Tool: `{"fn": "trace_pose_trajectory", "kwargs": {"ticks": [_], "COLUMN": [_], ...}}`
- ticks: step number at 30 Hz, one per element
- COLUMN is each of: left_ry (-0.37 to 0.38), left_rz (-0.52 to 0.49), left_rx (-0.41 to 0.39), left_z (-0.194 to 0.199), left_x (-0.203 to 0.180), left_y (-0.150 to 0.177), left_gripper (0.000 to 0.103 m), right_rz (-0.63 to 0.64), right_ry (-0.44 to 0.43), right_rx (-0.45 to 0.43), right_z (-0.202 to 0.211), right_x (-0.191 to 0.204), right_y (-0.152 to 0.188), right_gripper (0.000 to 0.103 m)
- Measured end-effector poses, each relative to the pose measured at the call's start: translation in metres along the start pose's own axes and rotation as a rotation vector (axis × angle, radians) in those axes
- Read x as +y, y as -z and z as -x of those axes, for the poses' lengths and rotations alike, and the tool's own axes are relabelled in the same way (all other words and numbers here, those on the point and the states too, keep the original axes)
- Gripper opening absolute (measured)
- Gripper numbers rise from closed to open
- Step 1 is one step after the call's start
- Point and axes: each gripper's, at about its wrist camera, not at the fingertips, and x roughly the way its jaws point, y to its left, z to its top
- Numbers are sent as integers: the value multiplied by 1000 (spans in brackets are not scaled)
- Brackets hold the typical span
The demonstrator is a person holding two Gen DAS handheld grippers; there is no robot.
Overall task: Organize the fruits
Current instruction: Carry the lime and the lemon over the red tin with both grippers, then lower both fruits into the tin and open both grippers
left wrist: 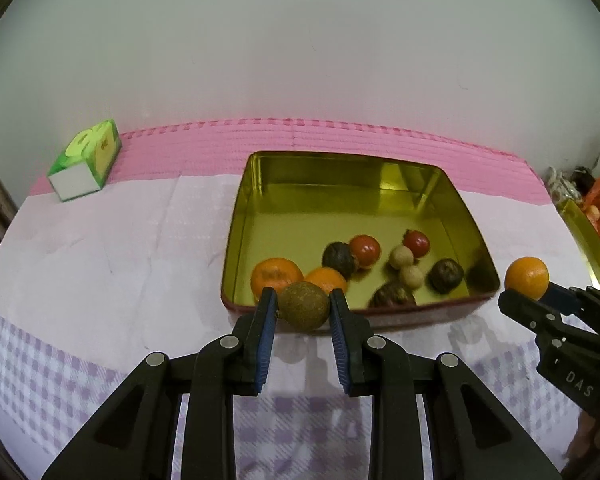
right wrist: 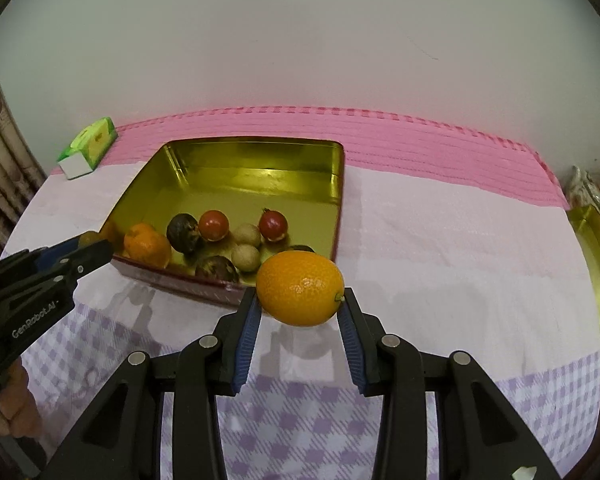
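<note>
I hold a rough brown round fruit (left wrist: 303, 306) in my left gripper (left wrist: 303, 310) and a smooth orange citrus (right wrist: 300, 288) in my right gripper (right wrist: 300, 312), each clamped tight, so next I judge both must travel toward twelve o'clock over the gold square tin's (left wrist: 260, 184) near wall before letting go.

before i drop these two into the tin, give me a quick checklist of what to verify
1. Left tool shut on the round brown rough-skinned fruit: ok.
2. Right tool shut on the oval orange citrus fruit: ok.
3. Both fruits lifted above the checked lilac tablecloth: ok, shadows lie below them.
4. Free floor in the square gold metal tin: ok, its far half is bare.
5. Fruits already over the tin: not ok, both hang at its near wall or outside it.
6. The two tools apart from each other: ok.
</note>
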Motion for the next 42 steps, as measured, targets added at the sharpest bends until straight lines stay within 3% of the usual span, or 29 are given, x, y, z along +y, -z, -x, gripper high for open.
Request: {"fn": "trace_pose_trajectory", "kwargs": {"ticks": [11,24,42], "left_ry": [-16,-34,-46], "left_rz": [0,-7,-11], "left_rx": [29,77,81], "left_z": [-24,-53,-57], "left_x": [1,0,-2], "left_y": [-21,-27,-29], "left_gripper": [27,28,29], "right_rz": [44,49,51], "right_ry": [-16,-27,-27], "right_rx": [24,80,89], "right_z": [-30,-64,-70], "right_x": [14,20,21], "right_y": [-28,-34,-33], "right_gripper": [36,36,38]}}
